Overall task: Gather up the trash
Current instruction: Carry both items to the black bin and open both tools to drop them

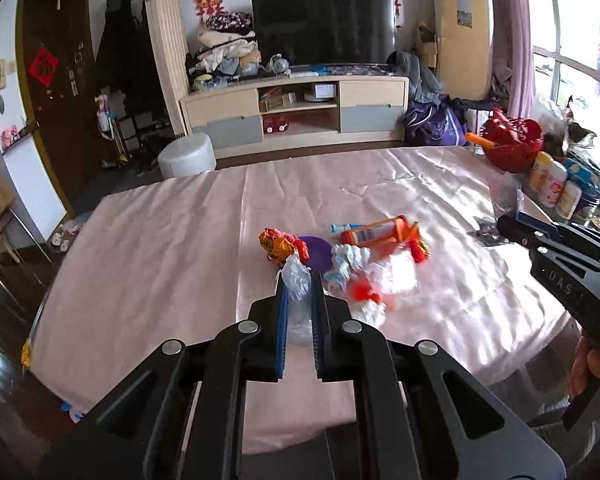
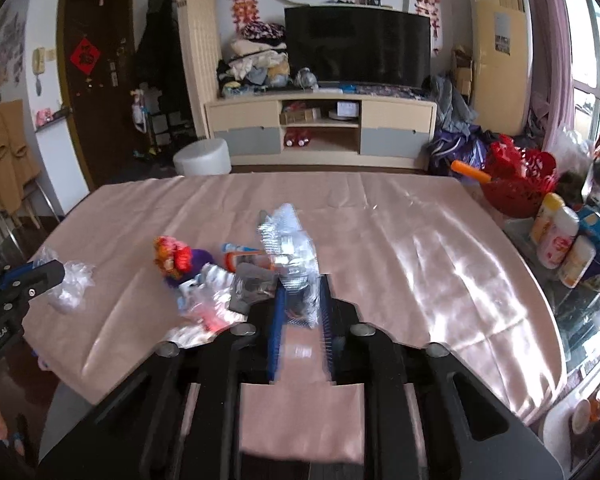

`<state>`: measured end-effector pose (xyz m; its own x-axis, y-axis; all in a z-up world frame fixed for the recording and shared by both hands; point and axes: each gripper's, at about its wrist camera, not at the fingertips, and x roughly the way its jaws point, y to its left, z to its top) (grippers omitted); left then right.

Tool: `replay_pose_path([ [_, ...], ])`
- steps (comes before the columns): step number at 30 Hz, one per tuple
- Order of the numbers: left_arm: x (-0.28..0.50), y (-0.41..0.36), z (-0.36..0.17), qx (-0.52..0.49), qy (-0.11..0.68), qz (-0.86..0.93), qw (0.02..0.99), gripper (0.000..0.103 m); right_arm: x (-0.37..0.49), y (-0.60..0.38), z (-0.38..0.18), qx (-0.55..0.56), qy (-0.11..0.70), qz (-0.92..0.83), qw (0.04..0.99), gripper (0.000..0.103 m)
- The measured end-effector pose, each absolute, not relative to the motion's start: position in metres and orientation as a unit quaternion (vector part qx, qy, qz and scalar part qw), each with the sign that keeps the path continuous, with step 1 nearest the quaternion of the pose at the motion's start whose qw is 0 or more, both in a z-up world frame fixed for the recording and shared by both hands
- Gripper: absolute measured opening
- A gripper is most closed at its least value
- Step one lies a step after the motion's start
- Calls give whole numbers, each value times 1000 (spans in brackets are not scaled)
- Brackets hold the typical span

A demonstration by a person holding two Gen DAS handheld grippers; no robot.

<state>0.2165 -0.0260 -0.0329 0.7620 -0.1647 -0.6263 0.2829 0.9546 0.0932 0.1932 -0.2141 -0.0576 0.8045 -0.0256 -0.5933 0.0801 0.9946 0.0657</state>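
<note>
Left tongs (image 1: 300, 280) pinch a clear bag (image 1: 296, 280); right tongs (image 2: 302, 292) pinch a crinkly wrapper (image 2: 288, 240). Both hang over the tabletop (image 1: 160, 240). They are light, soft and slippery, so I hold the bunched middle. More trash (image 1: 364, 248) lies between; a red basket (image 1: 512, 144) and bottles (image 1: 552, 184) crowd the right.

Pink tablecloth (image 1: 160, 240), red basket (image 1: 512, 144), orange tube (image 1: 376, 232), purple disc (image 1: 320, 252).

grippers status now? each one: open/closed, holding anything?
Left gripper: closed on a clear plastic bag.
Right gripper: closed on a crinkled clear and silver wrapper.
</note>
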Motion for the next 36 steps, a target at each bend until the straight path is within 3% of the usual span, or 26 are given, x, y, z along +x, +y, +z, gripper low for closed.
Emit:
replay_pose_path([
  [12, 122, -12, -66, 72, 361, -142, 919, 9, 104, -199, -73, 54, 336, 1, 940, 15],
  [36, 101, -26, -253, 27, 547, -208, 810, 9, 87, -181, -245, 130, 516, 37, 846, 15],
])
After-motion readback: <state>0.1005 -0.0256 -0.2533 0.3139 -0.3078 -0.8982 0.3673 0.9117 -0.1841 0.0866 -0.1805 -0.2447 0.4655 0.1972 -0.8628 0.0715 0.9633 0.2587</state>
